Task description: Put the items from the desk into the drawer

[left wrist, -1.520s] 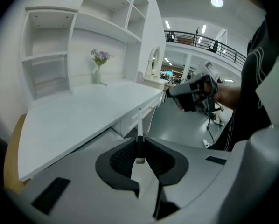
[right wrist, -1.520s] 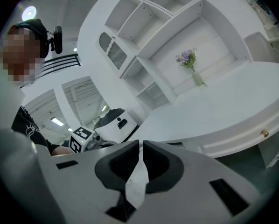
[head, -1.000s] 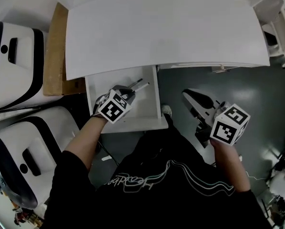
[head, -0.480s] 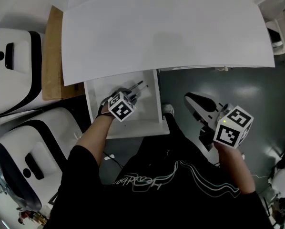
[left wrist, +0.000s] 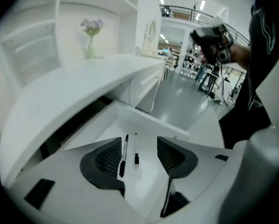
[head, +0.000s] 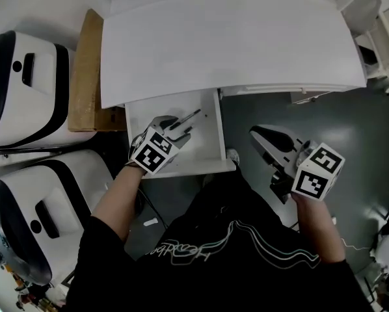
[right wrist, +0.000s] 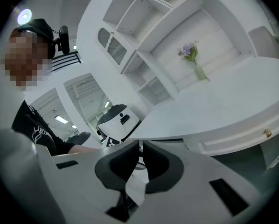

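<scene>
Two pens (left wrist: 123, 155), one black and one white with a dark tip, lie side by side, near but not touching, on the floor of the open drawer (head: 206, 143) under the front edge of the worktop (head: 227, 44). The left gripper (left wrist: 138, 158) hangs just above them, its fingers (left wrist: 102, 160) spread wide with nothing between them except the pens lying below. The placing step looks done. The move in hand is judged to be getting this gripper out cleanly: lift it up and back toward the person with the fingers kept apart, so neither pad catches a pen and rolls it against the drawer wall. The right gripper (head: 266, 136) is held well off to the side over the grey floor (head: 337, 116), its fingers drawn almost together and empty. Most of the worktop seen from the head looks bare, so pushing the drawer front squarely would likely follow.
</scene>
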Action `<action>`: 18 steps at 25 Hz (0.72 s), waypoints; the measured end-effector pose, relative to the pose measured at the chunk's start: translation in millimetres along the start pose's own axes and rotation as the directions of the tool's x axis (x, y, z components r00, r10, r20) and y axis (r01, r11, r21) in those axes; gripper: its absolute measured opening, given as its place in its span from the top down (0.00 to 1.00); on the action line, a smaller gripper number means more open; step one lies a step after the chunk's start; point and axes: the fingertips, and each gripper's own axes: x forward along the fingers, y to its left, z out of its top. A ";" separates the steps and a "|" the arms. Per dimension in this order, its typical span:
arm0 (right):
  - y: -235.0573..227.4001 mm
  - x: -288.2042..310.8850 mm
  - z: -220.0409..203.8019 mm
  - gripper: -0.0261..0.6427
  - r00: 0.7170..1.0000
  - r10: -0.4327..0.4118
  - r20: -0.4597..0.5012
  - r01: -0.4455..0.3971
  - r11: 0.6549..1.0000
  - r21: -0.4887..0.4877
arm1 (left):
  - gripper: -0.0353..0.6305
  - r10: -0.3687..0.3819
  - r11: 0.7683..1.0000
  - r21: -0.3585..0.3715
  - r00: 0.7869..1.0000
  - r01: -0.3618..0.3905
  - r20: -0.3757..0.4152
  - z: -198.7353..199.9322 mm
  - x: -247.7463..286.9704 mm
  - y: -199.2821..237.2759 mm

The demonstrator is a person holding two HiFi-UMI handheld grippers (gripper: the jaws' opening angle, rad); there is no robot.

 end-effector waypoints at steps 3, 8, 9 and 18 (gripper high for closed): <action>34.4 -6.9 -3.0 0.88 0.999 0.013 0.039 -0.012 0.999 -0.031 | 0.61 0.000 0.996 -0.087 0.991 0.012 0.137 24.7 -59.4 -20.6; 99.5 -17.1 -3.8 0.88 0.996 0.055 0.067 -0.045 0.988 -0.149 | 0.72 -0.004 0.983 -0.168 0.924 0.073 0.382 65.3 -156.6 -69.6; 113.7 -21.5 -2.7 0.88 0.995 0.071 0.074 -0.058 0.984 -0.167 | 0.74 -0.018 0.976 -0.187 0.902 0.109 0.432 73.6 -175.2 -84.3; 217.2 -88.0 25.0 0.88 0.954 0.259 0.151 -0.213 0.940 -0.265 | 0.91 0.094 0.946 -0.276 0.674 0.168 0.733 142.8 -325.2 -191.6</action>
